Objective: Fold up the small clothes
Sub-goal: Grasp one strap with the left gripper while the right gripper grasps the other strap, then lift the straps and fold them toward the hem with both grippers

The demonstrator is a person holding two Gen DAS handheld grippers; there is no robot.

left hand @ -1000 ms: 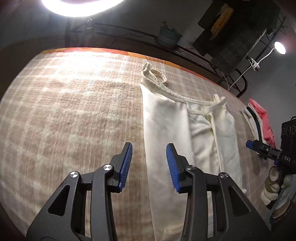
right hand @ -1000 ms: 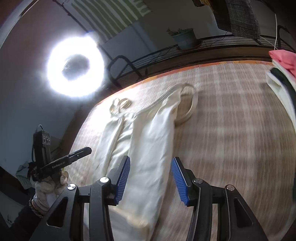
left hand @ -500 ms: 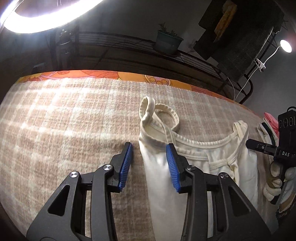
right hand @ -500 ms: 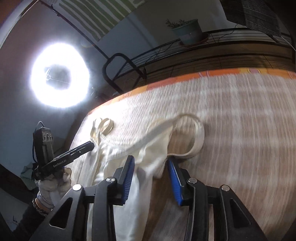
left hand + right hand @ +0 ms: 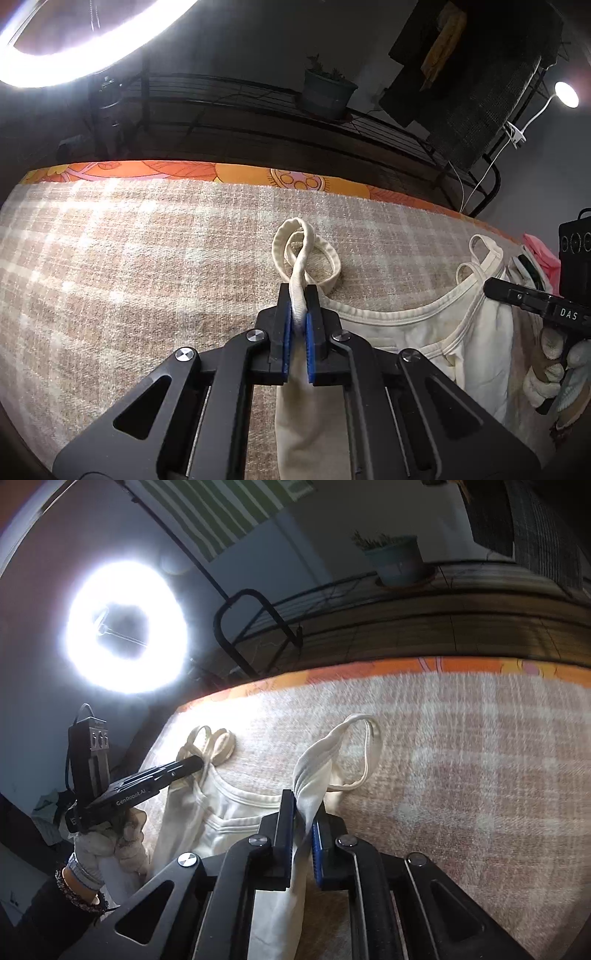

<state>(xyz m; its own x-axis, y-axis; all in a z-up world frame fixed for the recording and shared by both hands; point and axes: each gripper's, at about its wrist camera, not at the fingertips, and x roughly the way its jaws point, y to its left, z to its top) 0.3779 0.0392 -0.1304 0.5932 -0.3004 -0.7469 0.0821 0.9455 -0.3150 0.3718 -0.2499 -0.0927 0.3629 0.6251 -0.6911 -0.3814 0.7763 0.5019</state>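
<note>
A cream sleeveless top (image 5: 424, 332) lies lengthwise on the checked blanket (image 5: 129, 277), folded narrow, with its strap loops at the far end. In the left wrist view my left gripper (image 5: 298, 314) is shut on the top's left shoulder, its blue pads pinching the fabric just below the twisted strap loop (image 5: 306, 251). The right wrist view shows my right gripper (image 5: 303, 812) shut on the other shoulder of the top (image 5: 236, 812), and the fabric there is lifted into a ridge. Each gripper shows in the other's view: right gripper (image 5: 493, 288), left gripper (image 5: 197, 763).
Folded clothes, one pink (image 5: 539, 251), lie at the blanket's right end. An orange floral sheet edge (image 5: 184, 171) marks the far side. Behind it stand a black metal rack with a plant pot (image 5: 328, 92) and a bright ring light (image 5: 125, 627). A gloved hand (image 5: 122, 834) holds the left gripper.
Both grippers travelled forward along the top to its shoulder end. Their jaws, wide apart before, have closed on the fabric at the two shoulders.
</note>
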